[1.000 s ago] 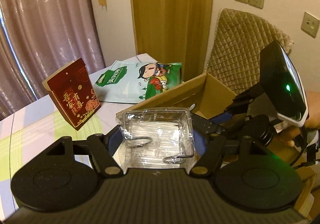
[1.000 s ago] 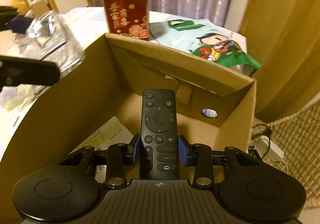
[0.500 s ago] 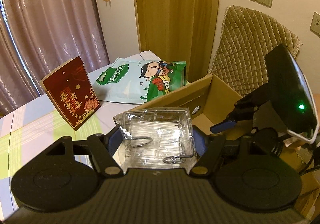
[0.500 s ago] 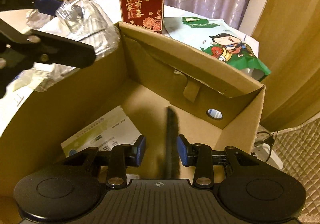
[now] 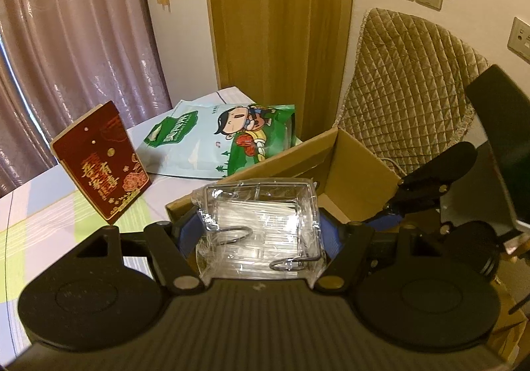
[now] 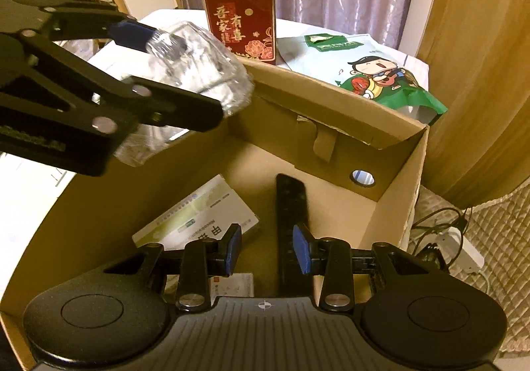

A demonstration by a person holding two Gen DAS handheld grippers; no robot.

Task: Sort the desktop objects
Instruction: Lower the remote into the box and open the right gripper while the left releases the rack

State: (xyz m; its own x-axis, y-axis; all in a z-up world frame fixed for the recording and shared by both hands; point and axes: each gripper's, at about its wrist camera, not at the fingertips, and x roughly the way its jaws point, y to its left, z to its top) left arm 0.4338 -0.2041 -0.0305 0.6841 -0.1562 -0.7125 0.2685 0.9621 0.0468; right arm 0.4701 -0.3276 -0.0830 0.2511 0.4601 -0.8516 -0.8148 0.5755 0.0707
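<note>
My left gripper [image 5: 260, 225] is about half open and clamped on a clear plastic box [image 5: 261, 221] wrapped in film, blue pads pressed to its two sides. Two wire hooks show through the film. From its own camera the box hides most of what lies below, and only the near rim of the cardboard box [image 5: 334, 152] shows beyond it.

The right wrist view looks down inside. A black remote [image 6: 290, 202] lies turned on its edge on the cardboard floor, and a white and green paper packet [image 6: 198, 212] is just beside it. My right gripper [image 6: 267, 246] hangs above them, its pads a narrow gap apart with nothing pressed between them. That view also shows the clear box held over the left wall of the cardboard box.

On the worktop [image 5: 49, 215] behind it, a red carton [image 6: 240, 23] stands upright beside a flat snack bag [image 5: 232, 139]. Only the left view shows the quilted chair back [image 5: 407, 89].
</note>
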